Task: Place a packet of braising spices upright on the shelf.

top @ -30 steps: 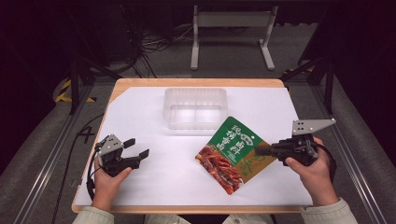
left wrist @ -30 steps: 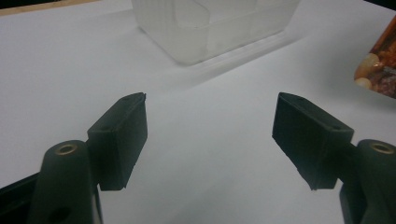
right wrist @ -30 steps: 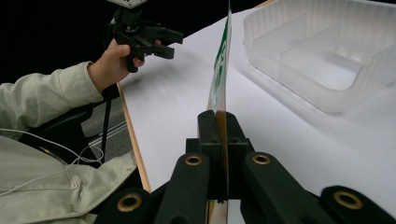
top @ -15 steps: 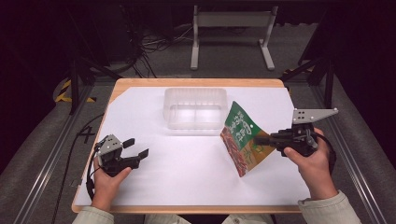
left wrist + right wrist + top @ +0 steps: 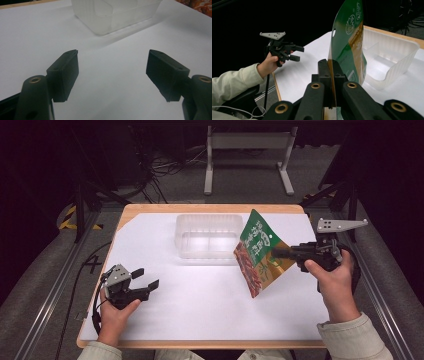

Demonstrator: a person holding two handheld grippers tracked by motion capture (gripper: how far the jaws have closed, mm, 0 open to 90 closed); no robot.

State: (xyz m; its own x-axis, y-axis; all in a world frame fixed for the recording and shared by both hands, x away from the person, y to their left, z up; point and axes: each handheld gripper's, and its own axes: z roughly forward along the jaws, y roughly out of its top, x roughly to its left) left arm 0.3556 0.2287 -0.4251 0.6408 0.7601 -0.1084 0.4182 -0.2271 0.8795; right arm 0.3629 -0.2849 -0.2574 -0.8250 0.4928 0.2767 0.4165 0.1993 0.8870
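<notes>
Where the white sheet covers the wooden table (image 5: 150, 210), a clear plastic tray (image 5: 207, 236) sits toward the far edge, near the middle. It is shallow and translucent, with rounded corners and a stepped floor, and nothing lies in it. The left gripper view catches its near corner (image 5: 112, 15) just beyond the jaws, and the right gripper view shows its open side wall (image 5: 392, 62) behind the packet.

The snack packet (image 5: 257, 252) is held up off the table at the right, just beside the tray's right end and tilted, with its top corner leaning toward the far side. Its upper part is green with white lettering, and its lower part is printed with reddish-brown food and a yellow-orange band. In the right gripper view the packet (image 5: 348, 37) is seen nearly edge-on, rising above the jaws, with a small hang hole near its top.

The right gripper (image 5: 280, 253) has its jaws clamped on the packet's edge, and a hand (image 5: 332, 280) holds it from below. The left gripper (image 5: 145, 280) rests low near the table's front left, gripped by the other hand (image 5: 115, 312); its jaws stand wide apart with nothing between them.
</notes>
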